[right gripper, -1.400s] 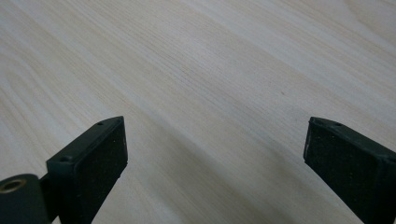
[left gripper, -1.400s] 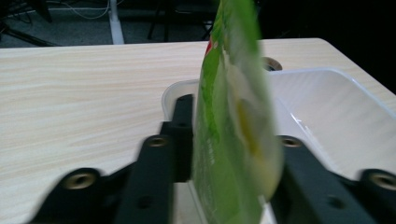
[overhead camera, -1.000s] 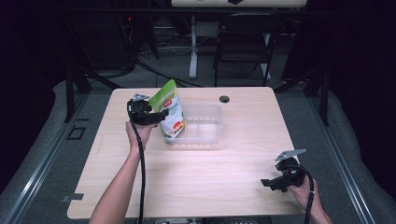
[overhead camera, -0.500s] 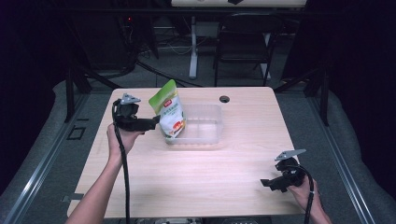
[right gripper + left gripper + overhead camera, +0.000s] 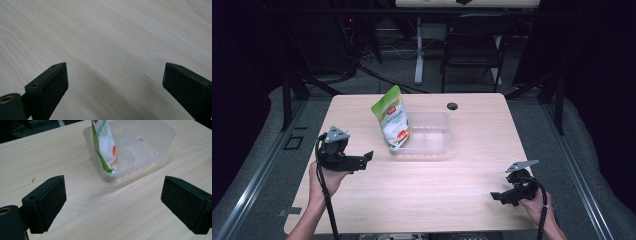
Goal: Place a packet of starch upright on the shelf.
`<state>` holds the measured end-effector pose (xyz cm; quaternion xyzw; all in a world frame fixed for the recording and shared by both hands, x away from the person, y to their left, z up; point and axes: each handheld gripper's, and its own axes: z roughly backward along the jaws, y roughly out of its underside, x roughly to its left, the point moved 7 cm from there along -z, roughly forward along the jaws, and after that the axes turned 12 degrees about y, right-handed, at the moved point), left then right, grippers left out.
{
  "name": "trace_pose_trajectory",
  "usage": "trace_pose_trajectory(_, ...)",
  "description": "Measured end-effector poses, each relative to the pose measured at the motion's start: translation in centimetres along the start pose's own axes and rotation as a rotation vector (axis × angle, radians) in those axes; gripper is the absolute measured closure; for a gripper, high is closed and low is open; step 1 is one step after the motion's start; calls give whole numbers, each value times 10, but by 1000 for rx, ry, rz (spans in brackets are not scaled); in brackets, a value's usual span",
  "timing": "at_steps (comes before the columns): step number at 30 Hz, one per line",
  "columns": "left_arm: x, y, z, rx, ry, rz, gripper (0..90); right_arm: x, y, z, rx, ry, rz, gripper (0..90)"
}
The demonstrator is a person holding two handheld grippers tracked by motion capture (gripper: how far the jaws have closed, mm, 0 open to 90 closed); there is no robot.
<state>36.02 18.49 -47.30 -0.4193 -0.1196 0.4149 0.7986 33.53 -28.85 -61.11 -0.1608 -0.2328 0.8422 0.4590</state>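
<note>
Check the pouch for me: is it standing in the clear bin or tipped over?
Standing in it, but leaning. The pouch has its bottom inside the clear bin, at the bin's left end, with its top tilted out past that wall.

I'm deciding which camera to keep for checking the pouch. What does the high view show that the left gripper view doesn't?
High view: both hands with the left gripper and right gripper, the pouch's green top leaning over the tub's left end, the table's edges, a chair behind. Left gripper view: close up, the pouch's bottom corner resting inside the tub, which has a divider, and that gripper's own wide-open, empty jaws. Both: pouch standing in the clear tub on the wooden table.
</note>
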Motion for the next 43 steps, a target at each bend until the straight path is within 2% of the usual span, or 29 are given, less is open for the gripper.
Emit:
trace_pose_trajectory(3,-2,9,3,5,-1,6,61,0,0,0,1,9,0,56)
trace_pose_trajectory(7,-5,30,8,28,-7,18,59,1,0,0,5,-2,-3,56)
trace_pose_trajectory(8,-7,40,9,36,-10,29,59,1,0,0,4,-1,-2,56)
trace_pose_trajectory(9,-7,40,9,36,-10,29,59,1,0,0,-1,2,-5,56)
trace_pose_trajectory(13,-10,62,9,50,-5,57,57,2,0,-1,-4,5,0,56)
trace_pose_trajectory(18,-11,77,7,68,1,78,55,1,0,-1,6,9,6,56)
trace_pose_trajectory(23,-11,104,-3,122,7,124,55,2,0,-1,-1,3,5,56)
trace_pose_trajectory(25,-11,107,-5,128,12,128,55,2,0,-1,-1,3,5,56)
trace_pose_trajectory(27,-11,113,-8,155,10,121,50,2,0,-1,1,4,4,57)
trace_pose_trajectory(30,-10,116,-9,145,1,126,49,1,0,-1,7,12,8,58)
trace_pose_trajectory(32,-8,124,-14,153,9,140,47,1,0,-1,2,6,-5,59)
trace_pose_trajectory(35,-6,127,-16,153,14,145,39,2,0,-1,-2,8,-7,59)
trace_pose_trajectory(43,-2,127,-21,133,15,159,29,1,-1,-1,-12,5,-7,59)
